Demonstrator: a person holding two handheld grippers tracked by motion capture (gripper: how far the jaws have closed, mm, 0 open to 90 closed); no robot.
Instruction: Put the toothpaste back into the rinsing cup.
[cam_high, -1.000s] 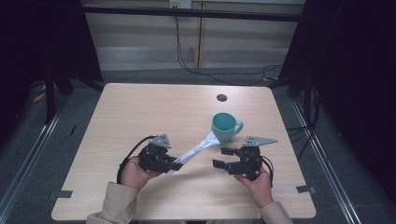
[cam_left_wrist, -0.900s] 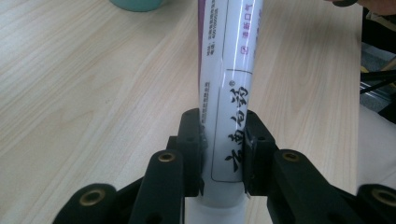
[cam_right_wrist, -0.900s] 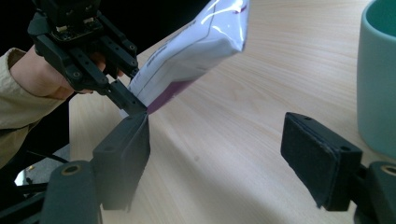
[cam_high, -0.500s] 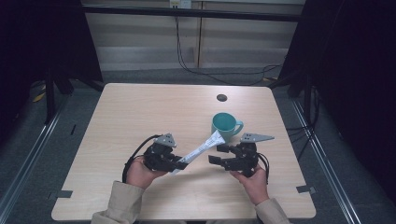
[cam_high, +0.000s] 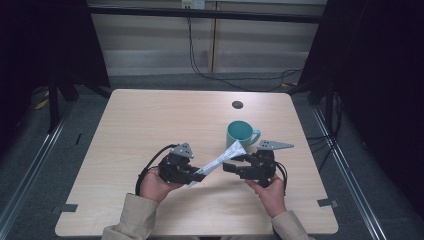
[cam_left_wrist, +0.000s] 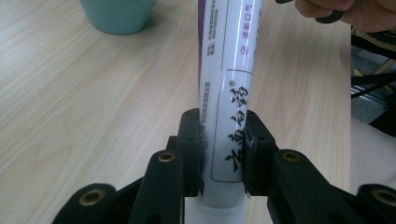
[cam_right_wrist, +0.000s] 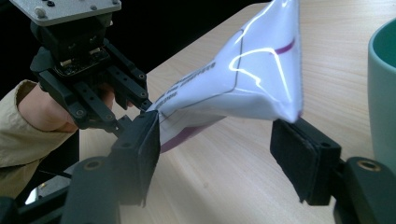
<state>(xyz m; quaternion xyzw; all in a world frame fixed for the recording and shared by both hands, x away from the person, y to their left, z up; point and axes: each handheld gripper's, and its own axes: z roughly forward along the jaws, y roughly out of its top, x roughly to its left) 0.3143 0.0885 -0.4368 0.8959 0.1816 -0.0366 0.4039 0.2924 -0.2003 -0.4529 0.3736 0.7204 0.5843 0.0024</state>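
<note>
A white toothpaste tube (cam_high: 220, 160) with purple print slants up over the wooden table (cam_high: 150, 125). My left gripper (cam_high: 197, 173) is shut on its lower end; in the left gripper view both pads clamp the tube (cam_left_wrist: 229, 70) near its cap end. My right gripper (cam_high: 229, 167) points left at the tube's upper part. In the right gripper view it (cam_right_wrist: 222, 156) stands open, and the tube's flat crimped end (cam_right_wrist: 243, 79) hangs between and just above the pads without touching them. A teal mug (cam_high: 240, 134) stands just behind the tube's tip.
The mug's wall (cam_right_wrist: 383, 88) is close on the right of the right gripper's jaws. A dark round hole (cam_high: 237, 105) sits near the table's far edge. Cables lie on the floor beyond the table. The left and far parts of the tabletop are bare wood.
The left gripper has moved right with the tube, bringing its tip nearer the mug. The right gripper has moved left, so the tube's crimped end now lies between its open jaws.
</note>
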